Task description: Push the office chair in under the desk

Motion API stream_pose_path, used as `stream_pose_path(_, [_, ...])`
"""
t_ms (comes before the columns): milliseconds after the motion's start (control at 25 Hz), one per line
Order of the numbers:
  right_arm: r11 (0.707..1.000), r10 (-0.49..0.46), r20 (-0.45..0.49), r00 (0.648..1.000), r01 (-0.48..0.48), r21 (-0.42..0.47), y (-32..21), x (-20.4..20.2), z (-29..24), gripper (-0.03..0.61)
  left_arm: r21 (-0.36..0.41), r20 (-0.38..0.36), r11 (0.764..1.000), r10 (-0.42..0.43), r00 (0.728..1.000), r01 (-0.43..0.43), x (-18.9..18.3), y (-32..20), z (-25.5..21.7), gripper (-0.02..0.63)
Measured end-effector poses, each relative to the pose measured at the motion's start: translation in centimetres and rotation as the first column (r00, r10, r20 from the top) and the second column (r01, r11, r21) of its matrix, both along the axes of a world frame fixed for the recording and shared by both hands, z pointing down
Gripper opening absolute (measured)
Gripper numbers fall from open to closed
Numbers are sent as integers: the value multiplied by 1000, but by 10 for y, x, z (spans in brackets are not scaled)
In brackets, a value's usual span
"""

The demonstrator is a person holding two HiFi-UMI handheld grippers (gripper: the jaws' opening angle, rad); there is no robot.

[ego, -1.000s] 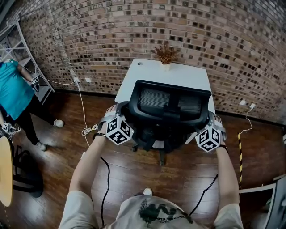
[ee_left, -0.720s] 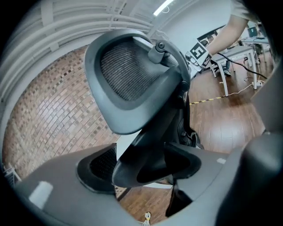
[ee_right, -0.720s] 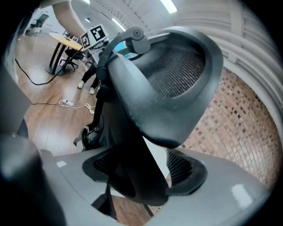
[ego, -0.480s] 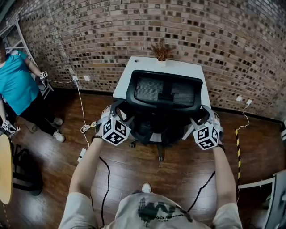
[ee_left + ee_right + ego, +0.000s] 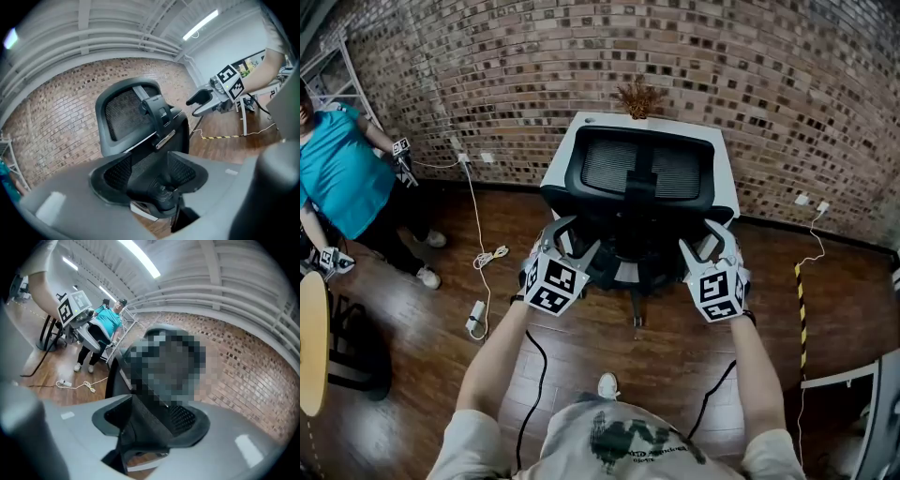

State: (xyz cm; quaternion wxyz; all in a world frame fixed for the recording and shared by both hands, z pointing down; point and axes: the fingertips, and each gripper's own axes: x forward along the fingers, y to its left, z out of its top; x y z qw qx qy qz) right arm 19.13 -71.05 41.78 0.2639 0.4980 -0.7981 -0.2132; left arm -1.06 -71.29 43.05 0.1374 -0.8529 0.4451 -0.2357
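Note:
The black mesh office chair (image 5: 642, 169) stands tucked against the white desk (image 5: 572, 150), its backrest over the desk's front edge. My left gripper (image 5: 575, 237) and right gripper (image 5: 701, 236) hover just behind the chair, one at each side, apart from it. Both sets of jaws are closing, and no pad presses on anything. In the left gripper view the chair (image 5: 136, 117) shows beyond the jaws, with the right gripper (image 5: 206, 98) off to the side. The right gripper view shows the chair's lower back (image 5: 154, 423) ahead.
A dried plant (image 5: 637, 97) sits at the desk's back edge against the brick wall. A person in a teal shirt (image 5: 337, 178) stands at the left. A white cable and power strip (image 5: 478, 314) lie on the wood floor. Yellow-black tape (image 5: 799, 300) runs at the right.
The chair has rolled forward and in under the desk. Both grippers have come off its sides and drawn back a little, and their jaws have narrowed.

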Motion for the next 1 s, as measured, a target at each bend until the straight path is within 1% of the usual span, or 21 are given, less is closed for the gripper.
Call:
stream_pose_path(120, [1000,-28,82,996,26,17,23,-15,-10,214,14,-61,1000,6,998,-5,13,22,-9,227])
stream_pose_path(240, [998,-52,167,985,48,30,50,-26,-19,183,22,-118,1000,9,993,-7,27,49,-14,190])
stream_pose_path(320, [997,-67,203,977,60,39,68,-31,-24,153,27,-149,1000,14,989,-10,37,67,-19,169])
stream_pose_path(480, [996,-92,267,959,83,44,101,-39,-29,126,33,-187,999,25,982,-19,54,100,-24,137])
stream_pose_path(600, [994,-105,315,943,97,42,124,-42,-31,105,29,-241,999,24,970,-17,63,124,-29,101])
stream_pose_path(760, [993,-121,372,920,112,45,151,-48,-39,65,29,-315,1000,21,949,-13,71,152,-41,33])
stream_pose_path(840, [992,-129,406,905,118,51,165,-51,-44,44,34,-340,999,26,940,-15,75,167,-47,17])
stream_pose_path(960, [989,-150,442,884,132,73,184,-60,-51,0,41,-371,999,37,928,-23,78,187,-52,17])
stream_pose_path(1000, [987,-161,455,876,140,81,191,-64,-54,0,41,-380,999,38,924,-24,79,193,-53,17])
